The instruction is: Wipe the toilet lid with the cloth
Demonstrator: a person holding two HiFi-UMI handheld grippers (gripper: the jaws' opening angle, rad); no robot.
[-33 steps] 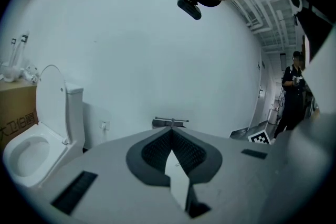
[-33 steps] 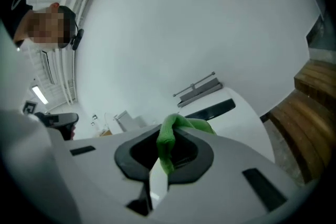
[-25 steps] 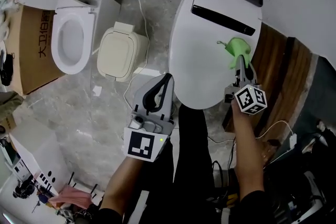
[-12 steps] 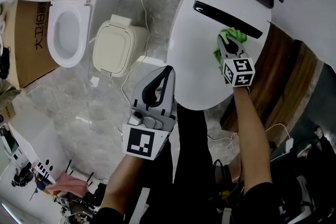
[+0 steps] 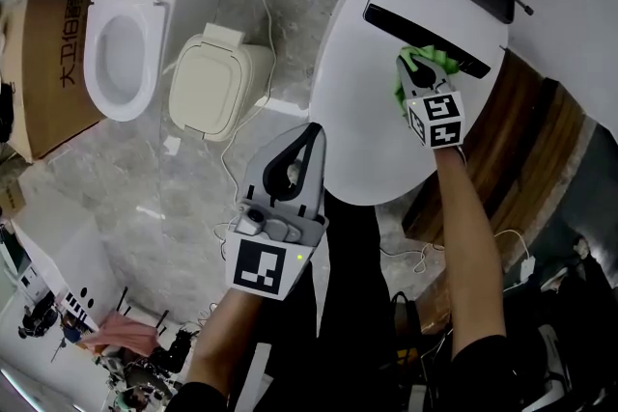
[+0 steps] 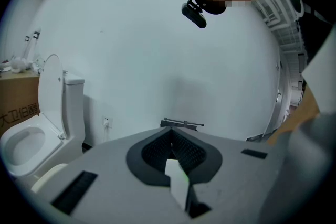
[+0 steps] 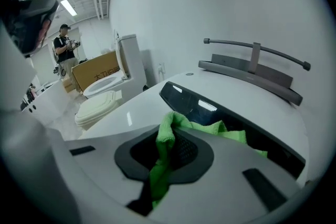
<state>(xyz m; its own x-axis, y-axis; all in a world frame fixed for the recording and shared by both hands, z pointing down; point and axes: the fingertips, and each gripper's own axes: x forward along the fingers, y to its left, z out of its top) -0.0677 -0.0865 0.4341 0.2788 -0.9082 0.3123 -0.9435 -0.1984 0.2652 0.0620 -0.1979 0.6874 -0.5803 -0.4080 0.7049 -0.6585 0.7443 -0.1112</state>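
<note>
The white toilet lid fills the upper right of the head view. My right gripper is shut on a green cloth and presses it on the lid's rear part, by the black strip. In the right gripper view the cloth is bunched between the jaws and spreads toward the dark strip. My left gripper is shut with nothing in it, held off the lid's front left edge. In the left gripper view its jaws point at a bare white wall.
A second white toilet with its lid raised stands at the left, next to a cardboard box. A cream lidded bin sits between the toilets, with a cable on the marble floor. A dark wooden panel lies right of the lid.
My right gripper has carried the green cloth from the lid's right side up to the black strip at the rear. The left gripper has stayed roughly in place.
</note>
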